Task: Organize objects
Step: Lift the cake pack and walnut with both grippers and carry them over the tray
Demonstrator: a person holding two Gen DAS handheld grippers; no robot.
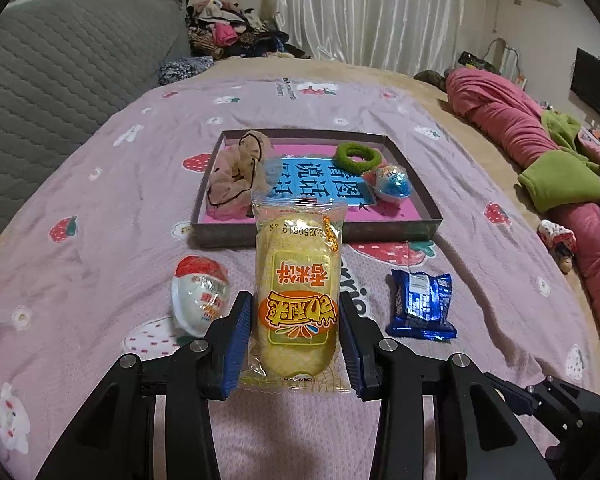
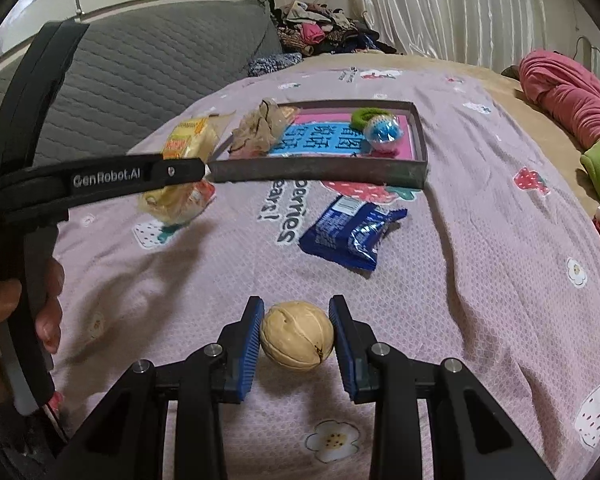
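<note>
My left gripper (image 1: 296,344) is shut on a yellow snack packet (image 1: 298,280) and holds it above the bed, in front of the shallow box (image 1: 316,230). The packet also shows in the right wrist view (image 2: 188,140), beside the box's left corner. The box (image 2: 320,172) holds a beige cloth (image 1: 236,176), a green hair ring (image 1: 358,156) and a blue-white egg toy (image 1: 392,184). My right gripper (image 2: 297,340) has its blue pads against a tan walnut (image 2: 297,336) low over the bed. A red-white egg toy (image 1: 200,294) and a blue wrapper (image 1: 422,306) lie on the pink bedspread.
The blue wrapper (image 2: 354,232) lies between the walnut and the box. A grey quilted headboard (image 1: 60,72) is at left, a clothes pile (image 1: 228,32) at the back, and a pink-and-green blanket (image 1: 540,140) along the right edge.
</note>
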